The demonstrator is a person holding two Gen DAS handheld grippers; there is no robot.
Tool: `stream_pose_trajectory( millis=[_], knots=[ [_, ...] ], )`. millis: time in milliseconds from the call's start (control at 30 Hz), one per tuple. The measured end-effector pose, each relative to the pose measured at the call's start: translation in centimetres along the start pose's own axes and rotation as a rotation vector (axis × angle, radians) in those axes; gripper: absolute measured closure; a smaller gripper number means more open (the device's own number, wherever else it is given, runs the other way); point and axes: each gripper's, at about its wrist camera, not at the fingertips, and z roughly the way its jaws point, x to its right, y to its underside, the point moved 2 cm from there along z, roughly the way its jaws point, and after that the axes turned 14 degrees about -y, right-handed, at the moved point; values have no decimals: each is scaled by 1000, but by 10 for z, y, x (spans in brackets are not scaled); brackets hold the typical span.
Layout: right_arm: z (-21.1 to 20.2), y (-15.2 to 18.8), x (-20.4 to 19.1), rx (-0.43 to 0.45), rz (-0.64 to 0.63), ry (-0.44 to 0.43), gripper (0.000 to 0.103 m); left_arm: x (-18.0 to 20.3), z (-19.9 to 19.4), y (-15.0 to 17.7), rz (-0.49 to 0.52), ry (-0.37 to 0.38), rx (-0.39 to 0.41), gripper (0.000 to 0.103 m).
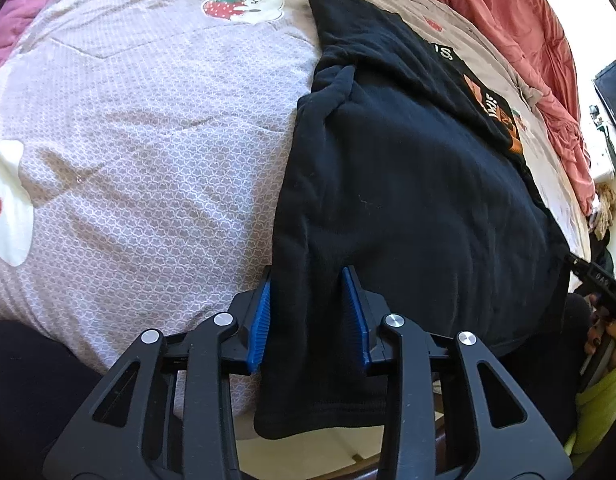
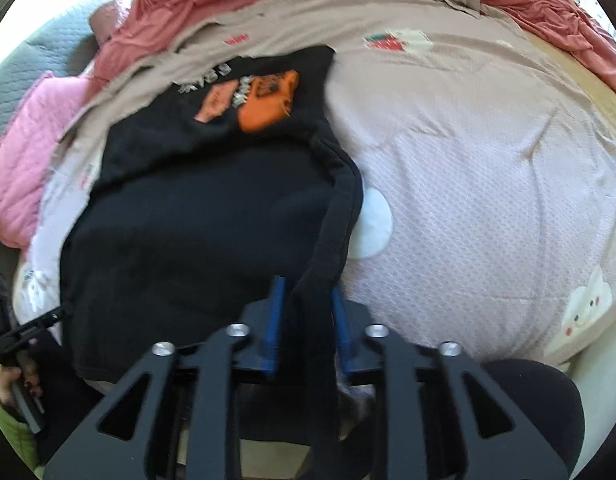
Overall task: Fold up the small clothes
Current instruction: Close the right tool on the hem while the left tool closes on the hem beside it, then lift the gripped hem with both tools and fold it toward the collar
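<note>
Lying beyond the black garment: rumpled red quilt.

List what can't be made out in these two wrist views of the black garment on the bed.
- Black garment: near hem drops behind the left tool and over the bed edge, left wrist view.
- Orange print: lettering unreadable from motion blur, right wrist view; a fold covers it partly in the left.
- Right tool: blur and dark cloth hide whether the pads press.

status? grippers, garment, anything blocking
Left gripper: jaws astride black shirt near hem, grip unclear. Right gripper: same at the other edge. Shirt half on bedsheet, hem overhanging. Nothing in the way.
</note>
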Motion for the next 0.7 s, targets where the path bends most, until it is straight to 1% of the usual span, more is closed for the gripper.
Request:
stream_pose_trajectory(
  millis=[67, 133, 200, 233, 267, 300, 333, 367, 467, 567, 600, 700],
  knots=[
    [6, 3, 6, -33, 20, 19, 69, 0, 0, 0, -4, -1, 5, 78],
    [12, 6, 12, -62, 42, 11, 68, 0, -2, -1, -5, 0, 13, 82],
    [17, 8, 17, -87, 71, -18, 70, -1, -5, -1, -8, 3, 24, 89],
    [17, 9, 19, -93, 86, -34, 74, -2, -8, -1, -9, 4, 32, 91],
    [16, 9, 19, -90, 91, -49, 86, -3, -9, -1, -11, 5, 36, 94],
    [14, 9, 18, -83, 91, -79, 88, -3, -11, -1, -13, 9, 42, 97],
    [11, 9, 16, -69, 82, -93, 89, -4, -13, -2, -14, 16, 46, 98],
    [8, 9, 14, -60, 74, -99, 90, -3, -17, -2, -15, 30, 56, 99],
    [-4, 7, 6, -11, 45, -165, 92, 0, -26, -4, 0, 30, 90, 99],
    [-17, 2, 3, 59, 38, -239, 92, 1, -37, -8, -3, 55, 126, 99],
    [-24, -1, 4, 96, 44, -266, 93, -1, -41, -10, -12, 68, 135, 99],
    [-33, -10, 8, 159, 58, -307, 93, -6, -51, -22, -45, 107, 160, 99]
  ],
)
